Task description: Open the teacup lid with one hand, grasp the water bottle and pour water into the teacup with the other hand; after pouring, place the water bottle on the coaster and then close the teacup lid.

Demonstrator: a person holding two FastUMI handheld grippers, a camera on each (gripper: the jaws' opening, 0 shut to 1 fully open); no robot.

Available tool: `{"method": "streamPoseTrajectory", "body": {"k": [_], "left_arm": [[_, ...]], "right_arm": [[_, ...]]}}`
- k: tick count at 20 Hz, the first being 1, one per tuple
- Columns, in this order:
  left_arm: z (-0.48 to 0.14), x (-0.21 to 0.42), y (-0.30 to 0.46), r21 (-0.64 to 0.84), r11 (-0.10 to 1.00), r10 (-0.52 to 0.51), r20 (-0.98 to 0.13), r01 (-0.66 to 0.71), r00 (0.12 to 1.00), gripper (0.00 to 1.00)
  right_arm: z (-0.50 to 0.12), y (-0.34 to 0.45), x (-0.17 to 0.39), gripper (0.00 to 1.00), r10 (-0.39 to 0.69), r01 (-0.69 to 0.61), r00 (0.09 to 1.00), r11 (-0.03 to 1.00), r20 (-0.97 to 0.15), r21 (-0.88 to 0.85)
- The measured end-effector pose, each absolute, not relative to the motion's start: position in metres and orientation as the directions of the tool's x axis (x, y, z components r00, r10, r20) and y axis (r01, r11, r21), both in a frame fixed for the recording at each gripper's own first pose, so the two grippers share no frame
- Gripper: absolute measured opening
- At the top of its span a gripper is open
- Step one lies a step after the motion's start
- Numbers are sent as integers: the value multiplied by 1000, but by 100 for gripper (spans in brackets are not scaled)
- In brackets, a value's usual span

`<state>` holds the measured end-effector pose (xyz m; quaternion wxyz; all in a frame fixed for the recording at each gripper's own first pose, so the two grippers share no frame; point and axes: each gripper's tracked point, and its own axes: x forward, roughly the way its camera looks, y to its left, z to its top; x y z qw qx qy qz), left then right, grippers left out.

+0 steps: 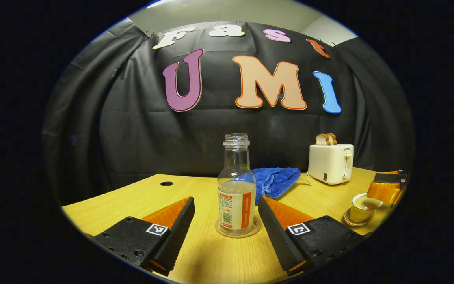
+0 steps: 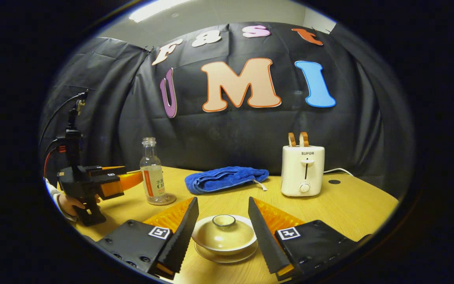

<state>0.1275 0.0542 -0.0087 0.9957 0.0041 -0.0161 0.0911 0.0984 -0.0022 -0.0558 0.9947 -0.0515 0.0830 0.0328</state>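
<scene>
Wooden table [image 2: 361,205]: the water bottle [image 1: 237,189] is seen standing on its coaster [image 1: 255,230], framed but untouched by the spread left gripper [image 1: 227,228]. The lidded teacup [image 2: 224,236] is straddled by the open right gripper [image 2: 221,232]. Judged from this, pouring is either finished or not begun.

Staged recording booth, not real kitchen: black cloth wall [image 2: 227,134] behind wooden table [image 2: 353,205], 1 toaster [image 2: 302,170], blue towel [image 2: 225,178], plain ceiling above.
</scene>
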Motion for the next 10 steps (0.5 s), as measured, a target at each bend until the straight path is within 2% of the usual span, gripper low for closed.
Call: {"method": "streamPoseTrajectory", "body": {"k": [3,4,10], "left_arm": [[-8,128,54,4,983,181,33,-181,983,94],[-9,126,56,4,982,190,32,-190,981,94],[-11,102,65,3,961,275,21,-275,961,94]], "right_arm": [[-53,-16,95,83,-9,-9,988,993,-155,-114],[-53,-23,93,78,-41,23,988,993,-150,-119],[-42,-62,71,87,-235,217,966,964,-112,-151]]}}
